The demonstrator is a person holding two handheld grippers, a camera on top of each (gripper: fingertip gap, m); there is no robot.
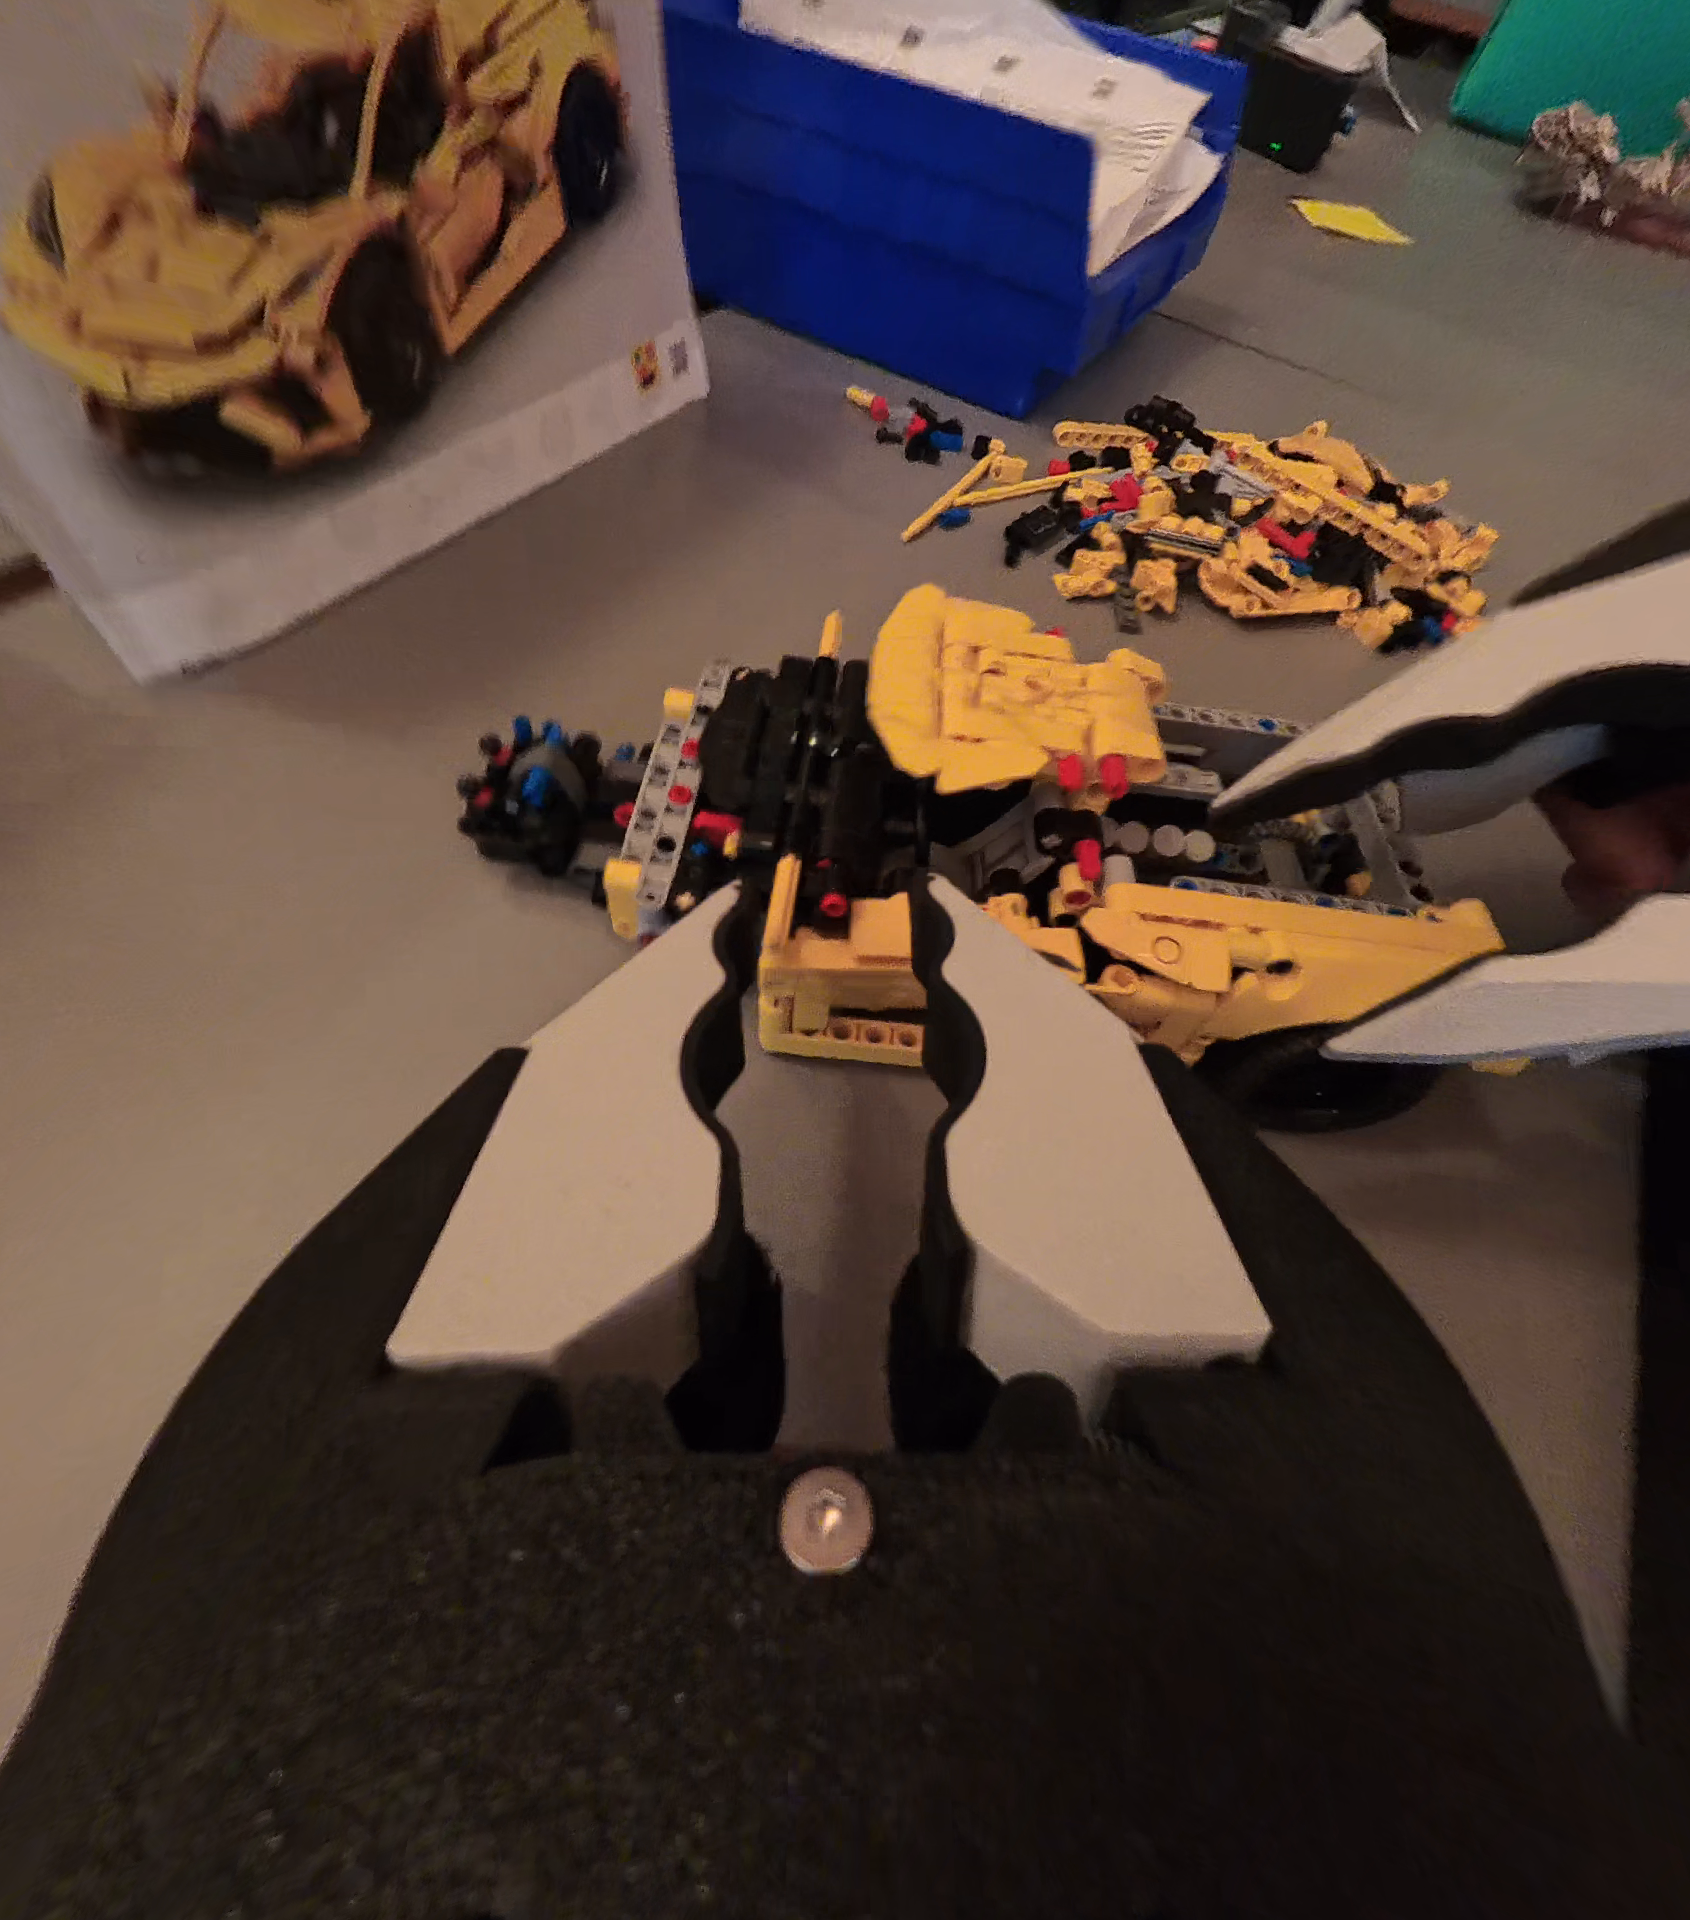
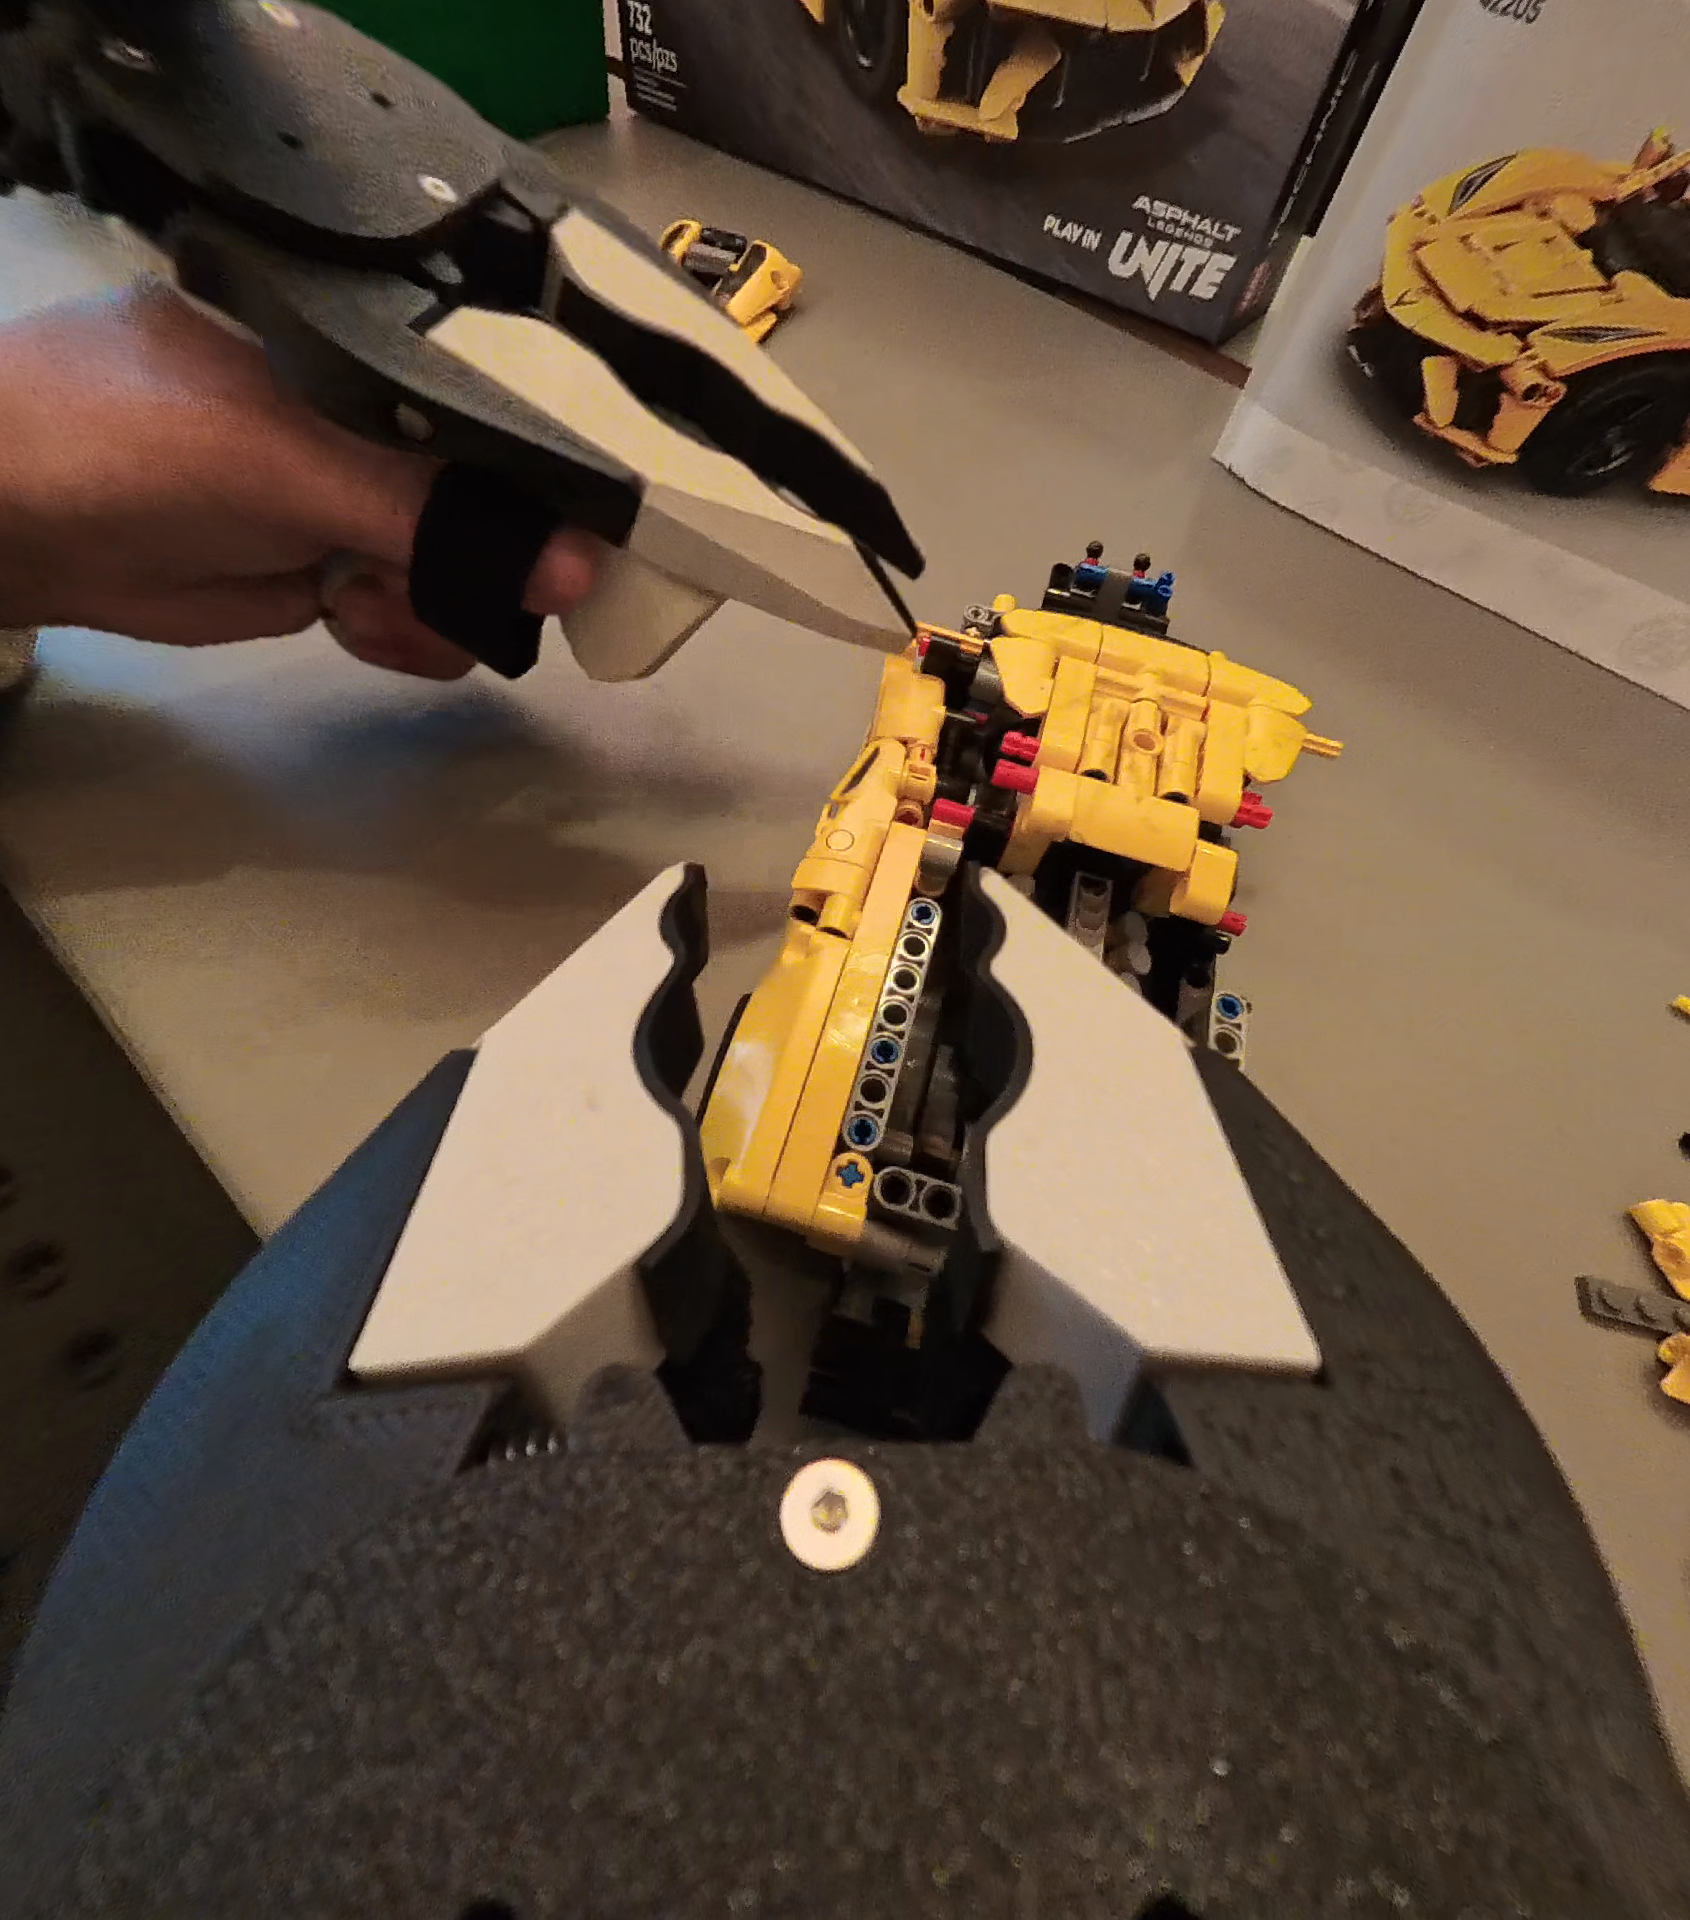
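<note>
- Yellow and black, the half-built brick car model (image 1: 1017, 707) lies on the grey bench (image 1: 197, 987), between the two tools.
- The right hand-held gripper (image 2: 836, 894) straddles the model's yellow side panel with its grey holed beam. One finger is inside the body and one outside, and it looks clamped on that wall, which would hold the model steady.
- The left hand-held gripper (image 1: 836, 935), held by a person's hand (image 2: 145, 488), has its narrowed tips at the model's far upper edge. I cannot tell whether it pinches anything.
- Loose pieces (image 1: 1267, 530) lie heaped just behind the model, within easy reach.
- A white box (image 1: 353, 312) and a dark box (image 2: 1028, 156) stand upright behind, showing pictures of the finished car, apparently for reference. Both carry printed writing and logos, left unread here.
- A blue bin (image 1: 872, 239) holds papers.
</note>
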